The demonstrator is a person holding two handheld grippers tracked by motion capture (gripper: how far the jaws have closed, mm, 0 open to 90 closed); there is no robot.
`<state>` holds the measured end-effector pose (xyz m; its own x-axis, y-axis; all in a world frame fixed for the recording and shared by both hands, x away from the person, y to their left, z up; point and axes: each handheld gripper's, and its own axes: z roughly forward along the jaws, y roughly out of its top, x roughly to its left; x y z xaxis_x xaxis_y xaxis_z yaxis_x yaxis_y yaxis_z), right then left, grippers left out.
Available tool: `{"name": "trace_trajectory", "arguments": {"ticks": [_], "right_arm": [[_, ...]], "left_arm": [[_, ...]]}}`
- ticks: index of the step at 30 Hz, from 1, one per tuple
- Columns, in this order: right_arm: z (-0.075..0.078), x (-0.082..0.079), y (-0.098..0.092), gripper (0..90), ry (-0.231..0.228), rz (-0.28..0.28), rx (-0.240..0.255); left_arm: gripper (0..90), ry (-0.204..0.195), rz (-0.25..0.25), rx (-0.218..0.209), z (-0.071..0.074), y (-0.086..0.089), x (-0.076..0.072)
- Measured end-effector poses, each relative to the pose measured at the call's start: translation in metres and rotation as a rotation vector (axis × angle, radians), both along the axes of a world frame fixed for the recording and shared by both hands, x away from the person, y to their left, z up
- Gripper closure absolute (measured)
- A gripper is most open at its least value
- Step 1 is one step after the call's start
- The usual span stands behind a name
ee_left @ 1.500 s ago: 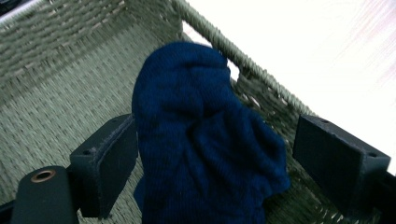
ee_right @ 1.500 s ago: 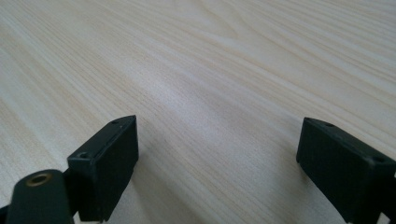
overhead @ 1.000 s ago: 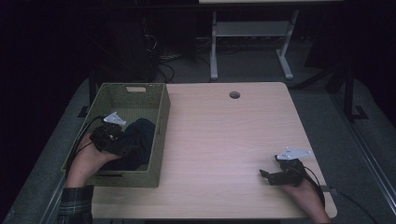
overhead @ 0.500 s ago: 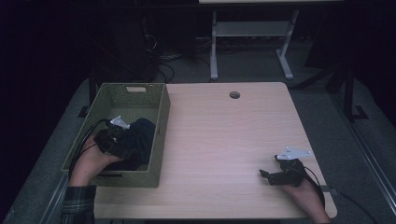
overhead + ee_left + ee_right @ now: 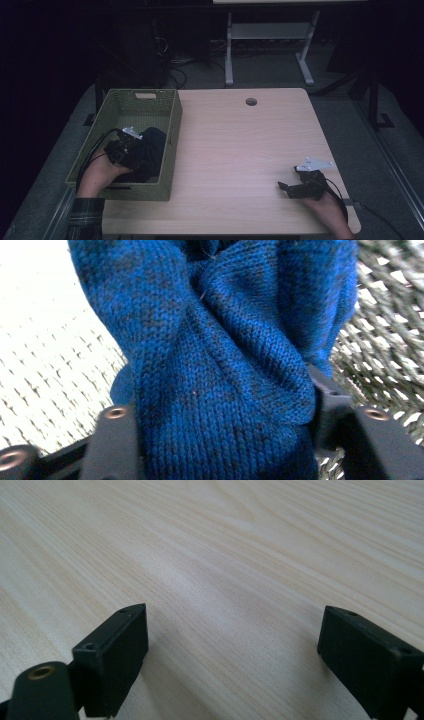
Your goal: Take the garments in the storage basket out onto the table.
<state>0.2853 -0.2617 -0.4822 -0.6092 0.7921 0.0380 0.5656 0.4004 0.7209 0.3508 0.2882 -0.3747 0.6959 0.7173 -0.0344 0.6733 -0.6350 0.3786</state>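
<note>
A dark blue knitted garment [image 5: 151, 151] lies bunched in the near part of a green woven basket [image 5: 173, 123] at the table's left side. My left gripper [image 5: 134, 148] is down inside the basket, pushed into the cloth. In the left gripper view the blue knit [image 5: 220, 340] is pinched between the jaws of the left gripper [image 5: 220, 412], which have just been closing and now press on it. My right gripper [image 5: 284, 187] rests low over the table's near right corner, open, with bare wood between its fingers [image 5: 232, 645].
The light wooden table [image 5: 240, 145] has a round cable hole [image 5: 251, 101] at its far edge. The basket's far half [image 5: 142, 107] holds nothing. A white metal stand [image 5: 270, 45] is on the floor beyond the table.
My left gripper has pushed a little further into the dark garment in the basket. The right gripper has stayed where it was.
</note>
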Motion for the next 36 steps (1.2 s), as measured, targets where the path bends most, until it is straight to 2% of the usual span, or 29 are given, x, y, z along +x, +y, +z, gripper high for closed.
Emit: {"name": "trace_trajectory", "arguments": {"ticks": [4, 5, 10, 12, 18, 28, 32, 35, 36], "right_arm": [[0.0, 0.0, 0.0, 12.4, 0.0, 0.0, 0.0], [0.0, 0.0, 0.0, 12.5, 0.0, 0.0, 0.0], [0.0, 0.0, 0.0, 12.5, 0.0, 0.0, 0.0], [0.0, 0.0, 0.0, 12.5, 0.0, 0.0, 0.0], [0.0, 0.0, 0.0, 12.5, 0.001, -0.001, 0.0], [0.0, 0.0, 0.0, 12.6, 0.0, -0.001, 0.0], [0.0, 0.0, 0.0, 12.6, -0.001, -0.001, 0.001], [0.0, 0.0, 0.0, 12.6, -0.001, -0.001, 0.001], [0.0, 0.0, 0.0, 12.6, -0.001, -0.001, 0.001]], "left_arm": [[55.6, 0.005, -0.001, 0.018, 0.0, -0.002, 0.001], [61.8, 0.005, -0.005, 0.018, 0.0, -0.001, 0.002], [67.2, 0.015, -0.001, 0.009, 0.007, 0.002, 0.004], [67.9, 0.026, 0.003, -0.005, 0.01, 0.003, 0.004], [67.9, 0.012, 0.02, -0.004, 0.023, 0.006, 0.004], [68.2, -0.031, 0.018, -0.008, 0.06, 0.011, 0.002], [68.4, -0.029, 0.018, -0.025, 0.071, 0.014, 0.004], [68.5, -0.038, 0.014, -0.024, 0.083, 0.014, 0.005], [68.5, -0.038, 0.014, -0.024, 0.083, 0.014, 0.005]]}}
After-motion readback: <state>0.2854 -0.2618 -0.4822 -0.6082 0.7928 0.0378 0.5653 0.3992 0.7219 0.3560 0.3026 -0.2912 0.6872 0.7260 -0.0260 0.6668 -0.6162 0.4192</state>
